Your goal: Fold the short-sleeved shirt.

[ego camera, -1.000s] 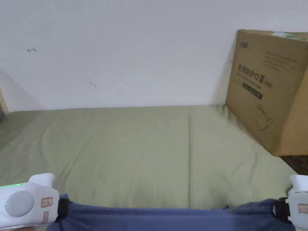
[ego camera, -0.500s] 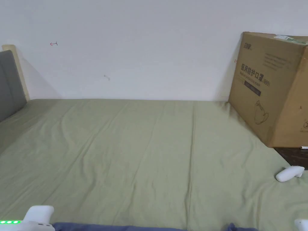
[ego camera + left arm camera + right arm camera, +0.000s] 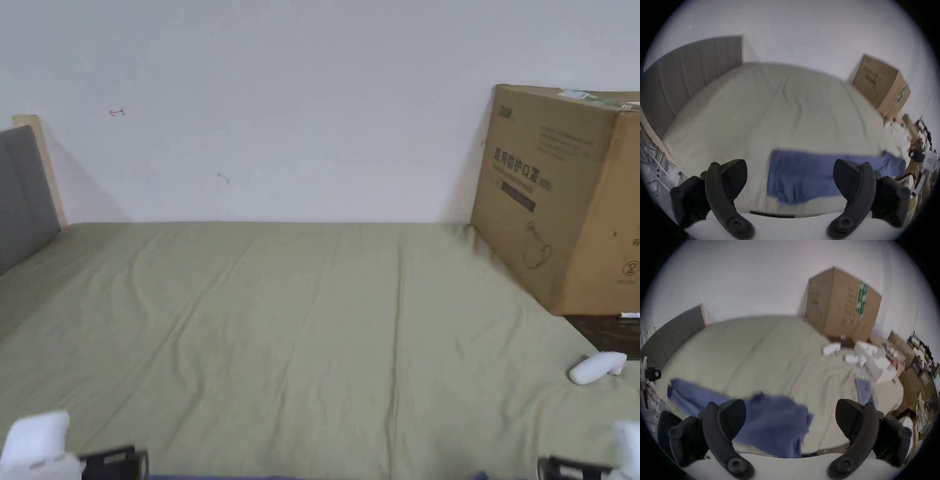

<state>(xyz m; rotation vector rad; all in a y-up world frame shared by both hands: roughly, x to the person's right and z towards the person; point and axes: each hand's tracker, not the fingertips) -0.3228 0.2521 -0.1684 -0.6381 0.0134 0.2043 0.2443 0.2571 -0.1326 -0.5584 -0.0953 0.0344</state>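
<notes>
The blue short-sleeved shirt point(image 3: 808, 175) lies flat and blurred on the green bed sheet point(image 3: 312, 325), close to the near edge. In the left gripper view my left gripper point(image 3: 790, 167) is open, jaws spread wide, with the shirt's left part lying on the sheet beyond them, not held. My right gripper point(image 3: 791, 405) is open too, above the shirt's right end point(image 3: 773, 418). In the head view the left gripper point(image 3: 106, 464) and right gripper point(image 3: 575, 469) sit at the bottom corners.
A big cardboard box point(image 3: 562, 200) stands at the back right of the bed against the wall. A grey headboard point(image 3: 22, 187) bounds the left. A small white object point(image 3: 594, 369) lies near the right edge, with more white items and boxes point(image 3: 875, 356) beyond.
One second ago both grippers held the shirt's top edge stretched between them. Now both have let go, their jaws stand open, and the shirt rests on the sheet. The head camera has shifted.
</notes>
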